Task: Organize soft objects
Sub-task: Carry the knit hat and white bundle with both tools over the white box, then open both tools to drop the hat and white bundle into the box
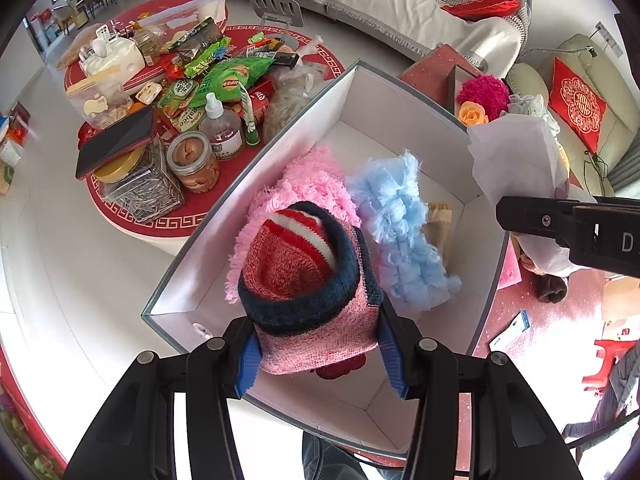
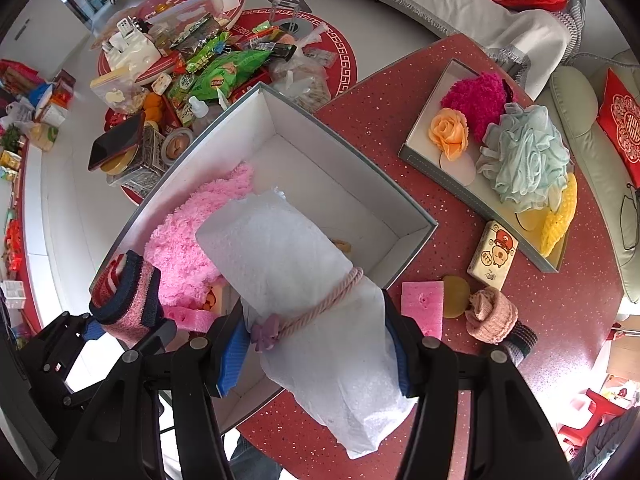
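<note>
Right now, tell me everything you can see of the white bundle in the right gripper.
The white bundle looks like soft crinkled paper or tissue wrapped into a long roll. A pink cord is wound around its middle, with a small purple bow at one side. The right gripper is shut on it, blue pads pressing both sides just below the cord. It is held tilted, its far end reaching over the open white box, above the pink fluffy cloth.

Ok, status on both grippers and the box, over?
Left gripper shut on rolled pink sock, right gripper shut on white wrapped bundle. Both over grey box. Pink fluffy cloth and blue fluffy cloth already inside.
</note>
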`<state>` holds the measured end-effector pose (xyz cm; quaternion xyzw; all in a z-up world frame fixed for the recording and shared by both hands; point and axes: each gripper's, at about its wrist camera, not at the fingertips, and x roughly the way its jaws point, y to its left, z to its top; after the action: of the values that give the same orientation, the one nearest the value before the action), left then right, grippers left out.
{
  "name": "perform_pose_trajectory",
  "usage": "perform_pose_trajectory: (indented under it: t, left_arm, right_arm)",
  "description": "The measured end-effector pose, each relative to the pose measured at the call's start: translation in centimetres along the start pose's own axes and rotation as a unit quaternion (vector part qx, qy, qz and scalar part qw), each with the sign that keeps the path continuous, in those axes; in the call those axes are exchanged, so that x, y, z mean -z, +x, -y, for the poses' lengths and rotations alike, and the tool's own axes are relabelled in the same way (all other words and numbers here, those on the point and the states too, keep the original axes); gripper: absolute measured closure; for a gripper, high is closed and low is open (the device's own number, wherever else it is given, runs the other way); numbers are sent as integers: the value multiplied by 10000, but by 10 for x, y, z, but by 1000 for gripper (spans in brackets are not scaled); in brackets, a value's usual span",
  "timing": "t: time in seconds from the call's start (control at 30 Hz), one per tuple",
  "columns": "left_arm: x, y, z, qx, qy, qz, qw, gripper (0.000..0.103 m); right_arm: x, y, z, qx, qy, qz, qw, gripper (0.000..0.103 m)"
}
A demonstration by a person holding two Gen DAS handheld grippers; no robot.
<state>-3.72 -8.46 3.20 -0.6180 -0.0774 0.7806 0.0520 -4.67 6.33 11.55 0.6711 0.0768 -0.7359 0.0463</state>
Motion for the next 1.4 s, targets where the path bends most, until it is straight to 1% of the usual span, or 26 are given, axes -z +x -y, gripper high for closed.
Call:
perform_pose_trajectory:
  t: [0.57,0.6,0.63,0.67,0.7,0.73,0.77,0.83,0.87,0.97,1.13,1.4]
  left_arm:
    - [-5,15,10,1,126,-174,9998,51]
    - [-5,16,11,-7,140,-194,9997,49]
    - [-5,17,11,-19,153,-220,9996,35]
    - [-5,18,12,-36,153,-245,9996,24]
    - [-5,18,12,-64,141,-272,9995,4]
    - [-4,19,11,-75,124,-294,9995,1]
    - [-4,19,11,-52,107,-306,9995,1]
    - [-3,18,11,-80,70,-275,9996,1]
    - [-3,18,11,-117,60,-275,9995,1]
    - [-2,20,11,-193,39,-372,9991,1]
    - [1,19,15,-177,67,-459,9988,1]
    - [9,11,31,-311,428,-488,9974,1]
  right_arm:
    - [-20,18,2,10,41,-31,10000,40]
    - [-22,19,1,-13,29,-19,10000,39]
    - [-23,19,0,-34,7,6,10000,36]
    - [-24,19,-1,-65,-19,29,10000,30]
    - [-24,19,-2,-109,-33,40,9999,22]
    - [-25,20,-2,-154,-40,46,9999,19]
    - [-24,19,-3,-172,-37,79,9998,17]
    - [-24,17,-2,-176,-11,159,9997,7]
    - [-23,17,-2,-185,4,161,9997,1]
    - [-21,15,0,-223,38,202,9995,0]
    - [-16,13,3,-286,71,167,9994,0]
    - [0,6,13,-359,225,149,9990,0]
